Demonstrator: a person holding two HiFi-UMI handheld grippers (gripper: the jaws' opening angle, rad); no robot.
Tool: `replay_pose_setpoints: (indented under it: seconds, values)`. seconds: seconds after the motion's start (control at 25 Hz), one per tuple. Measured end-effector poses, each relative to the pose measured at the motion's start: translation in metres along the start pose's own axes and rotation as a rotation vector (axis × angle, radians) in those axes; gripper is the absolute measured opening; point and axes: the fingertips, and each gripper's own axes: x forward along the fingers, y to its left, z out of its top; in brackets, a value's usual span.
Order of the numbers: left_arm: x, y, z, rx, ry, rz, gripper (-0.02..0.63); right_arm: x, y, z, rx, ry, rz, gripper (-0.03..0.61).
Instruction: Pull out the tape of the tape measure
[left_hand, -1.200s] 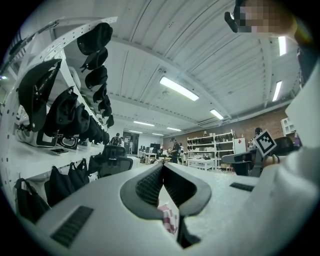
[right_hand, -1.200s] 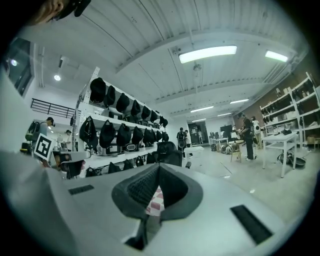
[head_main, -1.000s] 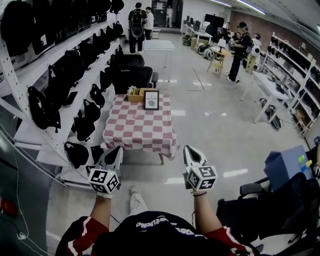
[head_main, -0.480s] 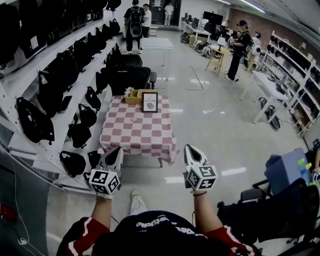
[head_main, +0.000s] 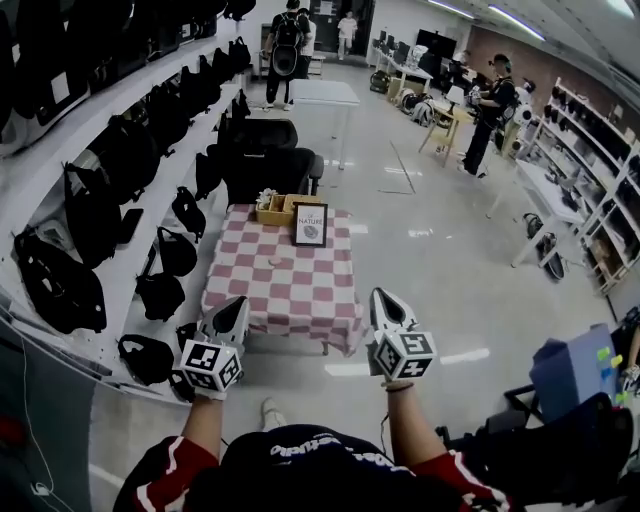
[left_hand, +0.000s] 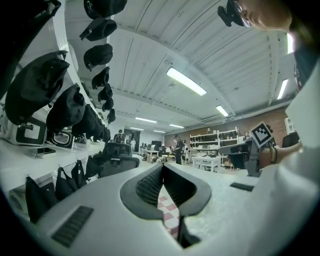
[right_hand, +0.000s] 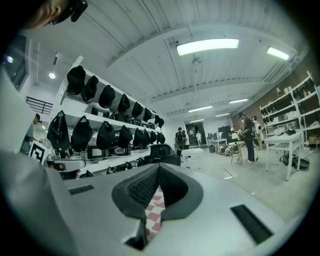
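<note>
Red-and-white checked table (head_main: 290, 290) ahead of closed, empty left hand-held gripper (head_main: 237, 304) and right hand-held gripper (head_main: 381, 296), bag-lined shelves (head_main: 25, 180) alongside.

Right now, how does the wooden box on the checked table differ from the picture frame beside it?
The wooden box is pale brown and low; the picture frame is black and stands upright. The box holds small items; the frame shows a white printed sheet. The box sits left of the frame, slightly further back. Both stand at the checked table's far end.
</note>
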Motion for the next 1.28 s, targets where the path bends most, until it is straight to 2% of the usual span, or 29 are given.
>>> replay_pose_setpoints:
  seconds: [0.28, 0.56, 1.0, 1.28]
  values:
    - [0.055, 0.059, 0.004, -0.003, 0.014, -0.023, 0.005, 0.080, 0.001, 0.011, 0.002, -0.002, -0.009, 0.003]
    - [0.097, 0.102, 0.012, -0.003, 0.007, -0.062, 0.005, 0.135, 0.006, 0.023, -0.006, -0.004, -0.027, 0.003]
    - [0.133, 0.137, -0.004, -0.027, 0.008, -0.101, 0.005, 0.187, 0.016, 0.017, -0.014, 0.018, -0.031, 0.003]
    - [0.154, 0.147, -0.012, -0.041, 0.023, -0.097, 0.005, 0.218, 0.012, 0.014, -0.006, 0.032, -0.009, 0.003]
